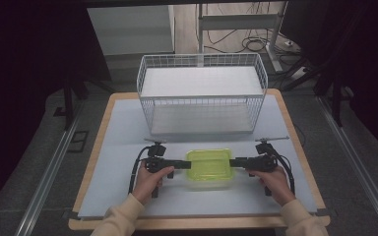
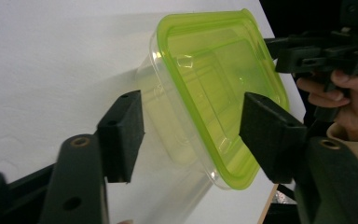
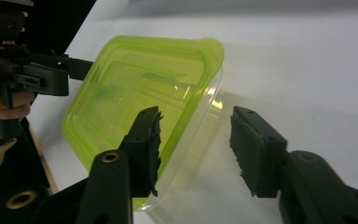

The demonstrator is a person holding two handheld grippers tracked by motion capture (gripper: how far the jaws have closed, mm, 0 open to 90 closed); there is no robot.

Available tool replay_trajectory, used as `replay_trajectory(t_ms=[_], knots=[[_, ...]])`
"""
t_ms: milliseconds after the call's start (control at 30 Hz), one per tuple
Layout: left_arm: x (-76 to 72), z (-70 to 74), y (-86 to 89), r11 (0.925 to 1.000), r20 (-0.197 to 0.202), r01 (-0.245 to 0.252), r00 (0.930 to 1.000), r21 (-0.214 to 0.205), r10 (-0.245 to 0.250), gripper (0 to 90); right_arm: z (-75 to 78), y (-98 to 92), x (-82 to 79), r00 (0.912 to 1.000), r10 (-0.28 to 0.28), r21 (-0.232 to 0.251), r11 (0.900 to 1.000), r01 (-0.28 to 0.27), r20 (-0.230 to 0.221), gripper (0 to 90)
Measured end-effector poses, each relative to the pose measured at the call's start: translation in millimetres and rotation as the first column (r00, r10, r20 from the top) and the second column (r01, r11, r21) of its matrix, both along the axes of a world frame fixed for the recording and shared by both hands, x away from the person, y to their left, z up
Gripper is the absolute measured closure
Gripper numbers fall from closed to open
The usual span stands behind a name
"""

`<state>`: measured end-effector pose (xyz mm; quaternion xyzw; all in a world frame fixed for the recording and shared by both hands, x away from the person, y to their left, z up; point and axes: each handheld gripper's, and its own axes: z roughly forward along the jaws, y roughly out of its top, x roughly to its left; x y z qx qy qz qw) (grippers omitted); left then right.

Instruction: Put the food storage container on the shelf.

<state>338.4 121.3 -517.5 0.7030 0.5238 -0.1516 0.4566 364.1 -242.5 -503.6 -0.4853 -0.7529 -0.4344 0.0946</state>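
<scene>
1. On left side of table [image 1: 103, 162]: left hand [image 1: 148, 183] holding left gripper [image 1: 181, 164], pointed toward box [image 1: 209, 169] from its left end.
2. Seen from left gripper view: jaws spread, standing on both sides of box [image 2: 205, 107] end, one over green lid [image 2: 223, 79], other beside clear wall; pads [image 2: 265, 130] not yet pressing, gap visible on both sides.
3. At middle of table, near front edge: box resting on white mat, lid on, between both grippers; wire basket [image 1: 202, 93] standing behind it, well apart.
4. On right side: right hand [image 1: 277, 183] holding right gripper [image 1: 237, 162], pointed at right end of box.
5. Seen from right gripper view: jaws also spread around box [image 3: 140, 116] corner, one pad [image 3: 147, 140] over lid, other beside wall; no squeeze visible yet.
6. Probably step in hand: closing both grips on ends of box, maybe for lifting it to basket.
7. Possible trouble: thin clear wall can bend under hard squeeze, and lid can pop off.
8. Possible trouble: smooth plastic can slip from pads if grip catches only lid rim.
9. Possible trouble: uneven closing or uneven lifting of two sides can push box sideways on mat, or tilt it.
</scene>
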Motion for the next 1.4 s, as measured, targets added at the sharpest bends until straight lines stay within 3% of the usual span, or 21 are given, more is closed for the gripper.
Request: replay_trajectory(t_ms=[133,300,500,600,700,967,1400], knots=[[0.0,-3.8,-1.1,0.9999,-0.018,0.007,0.9998,-0.011,-0.007,49.9,-4.6,3.3,1.7,0.9992,0.018,0.024,0.9996,-0.017,-0.036,61.6],[-2.0,-4.8,-4.5,0.9990,-0.013,0.044,0.9989,-0.003,-0.044,67.6,-8.3,4.0,1.8,0.9958,0.029,0.069,0.9974,-0.023,-0.087,70.8],[-5.0,-1.6,-2.3,0.9986,0.004,0.042,0.9991,-0.033,-0.041,74.7,-5.9,1.1,0.1,0.9944,0.022,0.105,0.9945,-0.011,-0.104,76.7],[-7.6,2.0,0.0,0.9987,0.030,0.036,0.9989,-0.036,-0.035,80.2,-1.1,-0.8,-2.9,0.9959,0.020,0.130,0.9915,-0.008,-0.089,80.8],[-10.2,5.5,0.3,0.9990,0.054,0.041,0.9977,-0.018,-0.039,80.6,0.2,0.4,-4.7,0.9965,0.021,0.122,0.9925,-0.011,-0.081,80.9],[-15.6,11.6,7.0,0.9971,0.079,0.047,0.9960,-0.059,-0.043,81.0,8.3,2.3,-9.8,0.9980,0.032,0.145,0.9892,-0.023,-0.054,80.8],[-22.3,21.2,12.2,0.9966,0.123,0.056,0.9912,-0.061,-0.048,81.0,20.2,5.9,-17.4,0.9987,0.045,0.145,0.9882,-0.048,0.025,80.8]])
